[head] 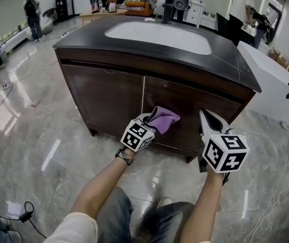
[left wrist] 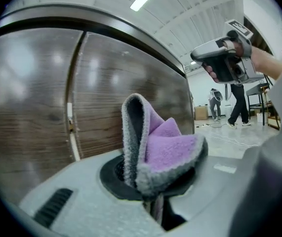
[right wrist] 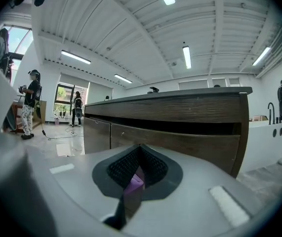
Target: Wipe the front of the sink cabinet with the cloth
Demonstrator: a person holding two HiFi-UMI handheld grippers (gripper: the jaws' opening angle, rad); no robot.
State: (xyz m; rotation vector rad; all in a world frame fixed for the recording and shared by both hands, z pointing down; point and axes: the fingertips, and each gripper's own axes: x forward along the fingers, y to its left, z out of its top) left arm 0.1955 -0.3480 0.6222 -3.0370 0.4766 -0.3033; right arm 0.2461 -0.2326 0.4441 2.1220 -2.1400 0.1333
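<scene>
The sink cabinet (head: 109,97) has dark wood doors under a black top with a white basin (head: 159,36). My left gripper (head: 152,121) is shut on a purple-and-grey cloth (head: 163,118), held low before the right door, just right of the door seam (head: 143,92). In the left gripper view the folded cloth (left wrist: 166,149) stands up from the jaws close to the wood front (left wrist: 37,93); whether it touches is unclear. My right gripper (head: 208,117) is shut and empty, low at the cabinet's right end. From the right gripper view the cabinet front (right wrist: 180,132) lies ahead.
A white tub-like unit (head: 273,87) stands right of the cabinet. Shiny tiled floor (head: 43,146) surrounds it, with a black cable (head: 25,212) at lower left. Several people and a table (head: 104,14) are far behind. The person's knees (head: 134,221) are below.
</scene>
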